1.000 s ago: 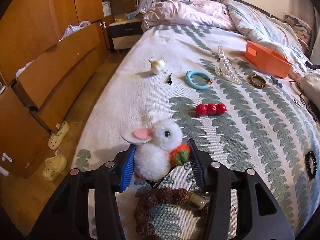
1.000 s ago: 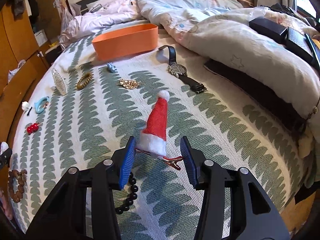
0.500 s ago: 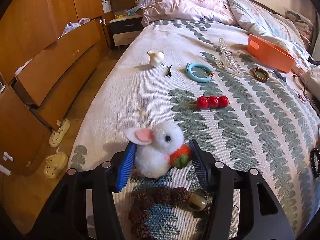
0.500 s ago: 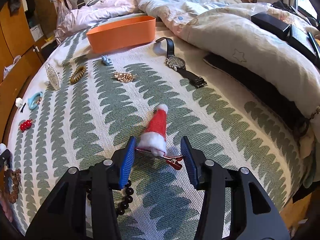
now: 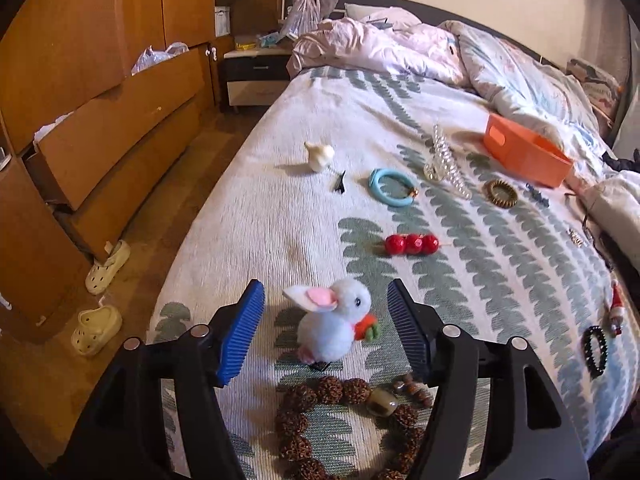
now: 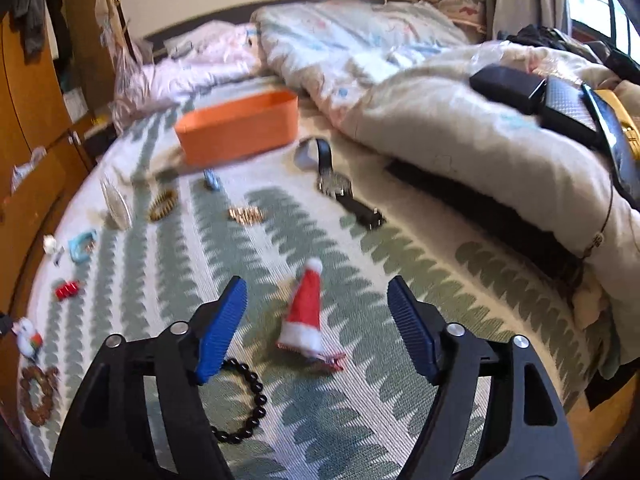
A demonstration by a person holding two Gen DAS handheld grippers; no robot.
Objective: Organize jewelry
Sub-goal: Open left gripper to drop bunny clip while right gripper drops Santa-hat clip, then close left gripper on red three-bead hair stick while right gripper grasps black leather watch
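- The left gripper (image 5: pixel 325 312) hung above the bedspread (image 5: pixel 256 216), its jaws wide and just opened further; the blue pads (image 5: pixel 244 332) touched nothing.
- The bunny clip (image 5: pixel 334 330) stood on the bedspread between the jaws, clear of both pads, a little nearer the right one, its carrot toward that side.
- Just below the bunny, between the gripper's arms, lay a brown bead bracelet (image 5: pixel 320 392).
- Farther up the bed lay a red berry clip (image 5: pixel 411 244), a blue ring (image 5: pixel 390 187), a clear claw clip (image 5: pixel 440 156), a coil tie (image 5: pixel 501 194) and the orange bin (image 5: pixel 524 156).
- The right gripper (image 6: pixel 316 304) also stood wide, jaws just opened further, pads (image 6: pixel 218 330) bare.
- The Santa-hat clip (image 6: pixel 306 312) lay on the bedspread between those jaws, apart from both, tip pointing away, its red clip end sticking out toward the right pad.
- A black bead bracelet (image 6: pixel 248 404) lay by the left finger, partly under it.
- A watch (image 6: pixel 340 184) and a gold brooch (image 6: pixel 246 215) lay well beyond, near the bin (image 6: pixel 240 128).
- This view was blurred.
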